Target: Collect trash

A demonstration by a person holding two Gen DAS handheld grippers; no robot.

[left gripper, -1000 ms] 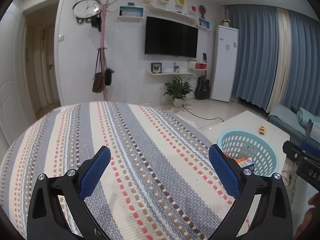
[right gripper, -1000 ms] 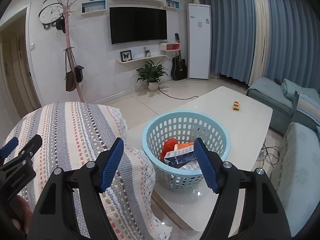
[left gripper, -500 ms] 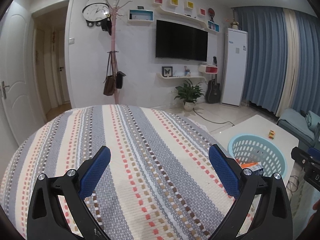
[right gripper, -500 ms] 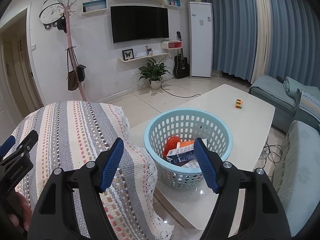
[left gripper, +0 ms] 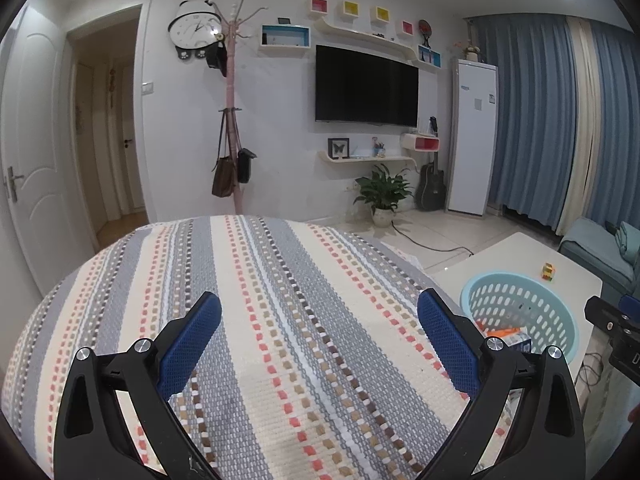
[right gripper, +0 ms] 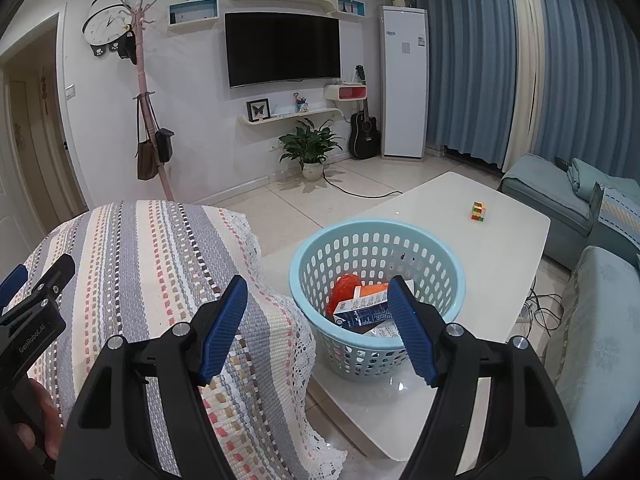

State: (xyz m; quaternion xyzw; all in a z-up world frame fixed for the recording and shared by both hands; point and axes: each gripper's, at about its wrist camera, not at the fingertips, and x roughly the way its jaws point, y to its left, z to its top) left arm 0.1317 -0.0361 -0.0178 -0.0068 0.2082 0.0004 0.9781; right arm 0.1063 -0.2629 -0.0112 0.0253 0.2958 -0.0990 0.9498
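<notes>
A light blue plastic basket (right gripper: 440, 256) stands on the white coffee table (right gripper: 500, 248). It holds trash: an orange bag (right gripper: 343, 289), an orange carton (right gripper: 372, 290) and a dark blue carton (right gripper: 362, 314). My right gripper (right gripper: 318, 314) is open and empty, above the basket's near left rim. My left gripper (left gripper: 318, 334) is open and empty over the striped cloth (left gripper: 280, 300). The basket also shows at the right of the left wrist view (left gripper: 520, 300).
The striped cloth (right gripper: 140, 260) covers a rounded piece of furniture left of the table. A small coloured cube (right gripper: 477, 212) lies on the table's far side. A blue-grey sofa (right gripper: 600, 320) runs along the right. A potted plant (right gripper: 310, 148) stands by the far wall.
Both grippers have tilted up and pulled back a little; the basket sits lower and farther right in the left wrist view. Both stay open and empty.
</notes>
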